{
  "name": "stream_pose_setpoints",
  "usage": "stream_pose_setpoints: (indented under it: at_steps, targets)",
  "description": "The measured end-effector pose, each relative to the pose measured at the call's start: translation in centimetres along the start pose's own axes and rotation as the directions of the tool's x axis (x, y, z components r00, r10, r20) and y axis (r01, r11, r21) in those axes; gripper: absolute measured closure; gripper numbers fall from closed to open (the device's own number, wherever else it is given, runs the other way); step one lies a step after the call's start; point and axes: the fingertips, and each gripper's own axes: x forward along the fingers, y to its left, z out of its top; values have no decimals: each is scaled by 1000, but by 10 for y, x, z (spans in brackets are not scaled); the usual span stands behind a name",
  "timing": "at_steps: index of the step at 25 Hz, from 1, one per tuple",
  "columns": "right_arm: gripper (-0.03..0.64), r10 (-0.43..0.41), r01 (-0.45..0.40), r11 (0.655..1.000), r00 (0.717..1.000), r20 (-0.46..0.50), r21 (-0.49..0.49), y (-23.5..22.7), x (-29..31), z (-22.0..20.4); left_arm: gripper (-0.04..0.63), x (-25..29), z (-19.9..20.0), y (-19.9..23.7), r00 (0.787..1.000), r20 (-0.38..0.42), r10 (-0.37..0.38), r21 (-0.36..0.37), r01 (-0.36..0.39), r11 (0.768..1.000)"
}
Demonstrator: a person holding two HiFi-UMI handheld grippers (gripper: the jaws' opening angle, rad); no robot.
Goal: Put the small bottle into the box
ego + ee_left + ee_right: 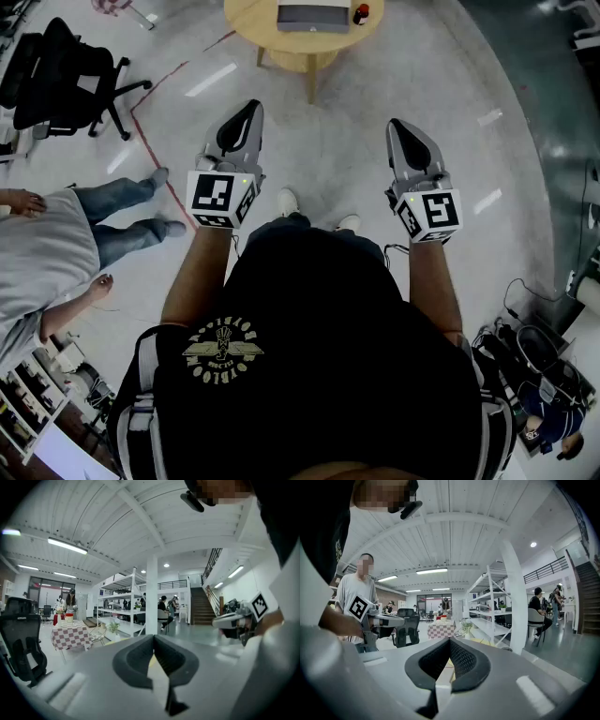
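Black T-shirt (pixel 319 356) of the operator fills the bottom of the head view, with both arms held out in front over the grey floor (pixel 328 150). Task looks not yet started. The small bottle (pixel 361 13), red with a dark cap, stands on the round wooden tabletop (pixel 246 21) at top centre of the frame. It is just right of the grey box (pixel 312 17); can't tell if they touch. Both are well ahead of the claws, nothing in reach. My read is that the step in hand is the approach: walk up to the tabletop first, then open one claw before reaching. The bottle sits on the right side, so the right claw is the natural pick. Come in level at the bottle's body, not the cap, since it's small and probably tips easily. Approach from the right so neither bottle nor box gets nudged. Can't see from here whether the box is open on top, so check before lifting. Left claw (pixel 249 110) is clenched; in the left gripper view the pads meet at the tip with nothing between them. Right claw (pixel 397 125) is the same, fully clenched and empty. Bystander (pixel 47 253) in a grey shirt stands at the left edge and an office chair (pixel 66 75) sits upper left, both off to the side.
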Motion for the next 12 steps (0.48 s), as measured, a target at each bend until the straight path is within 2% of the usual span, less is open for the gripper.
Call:
stream_pose_setpoints:
  at_steps: [12]
  targets:
    - [611,-9,9,1000,1000,4,16,-5,13,-1,595,15,-4,8,1000,-3,-23,20,23,1000]
